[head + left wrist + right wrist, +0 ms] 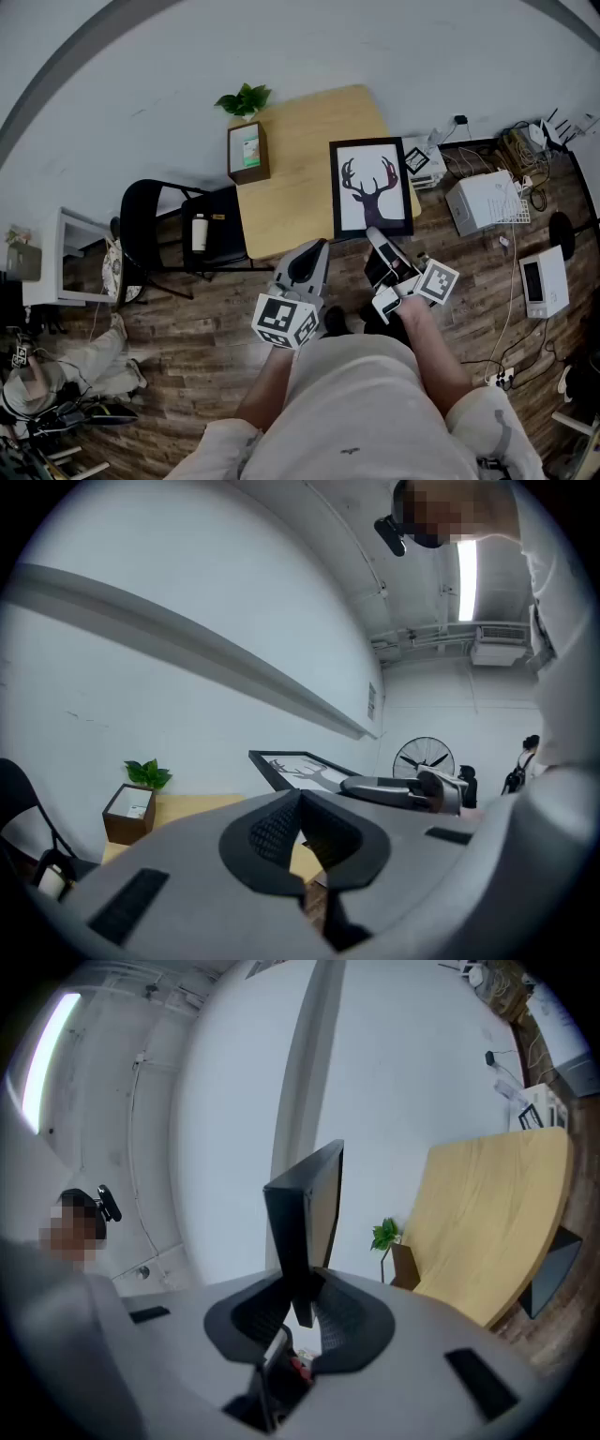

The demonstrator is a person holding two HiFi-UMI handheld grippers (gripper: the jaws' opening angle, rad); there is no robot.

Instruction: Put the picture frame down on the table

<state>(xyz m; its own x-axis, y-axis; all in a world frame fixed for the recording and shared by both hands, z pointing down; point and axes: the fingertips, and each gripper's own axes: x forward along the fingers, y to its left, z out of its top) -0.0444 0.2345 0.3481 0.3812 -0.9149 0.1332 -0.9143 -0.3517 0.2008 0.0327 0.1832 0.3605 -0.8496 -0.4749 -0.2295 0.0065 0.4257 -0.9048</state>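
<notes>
A black picture frame (371, 187) with a deer silhouette on white hangs over the near right part of the wooden table (300, 169). My right gripper (373, 234) is shut on the middle of its near edge. In the right gripper view the frame (305, 1213) rises edge-on out of the jaws (302, 1288). My left gripper (314, 248) sits at the table's near edge, left of the frame, with its pads together and nothing in them. In the left gripper view the frame (300, 766) shows beyond my left gripper (298, 803), with the right gripper's arm holding it.
A brown box (248, 150) with a green plant (244, 98) behind it stands at the table's far left corner. A black chair (159, 234) carrying a bottle (199, 232) is left of the table. A white box (487, 199) and cables lie on the floor at right.
</notes>
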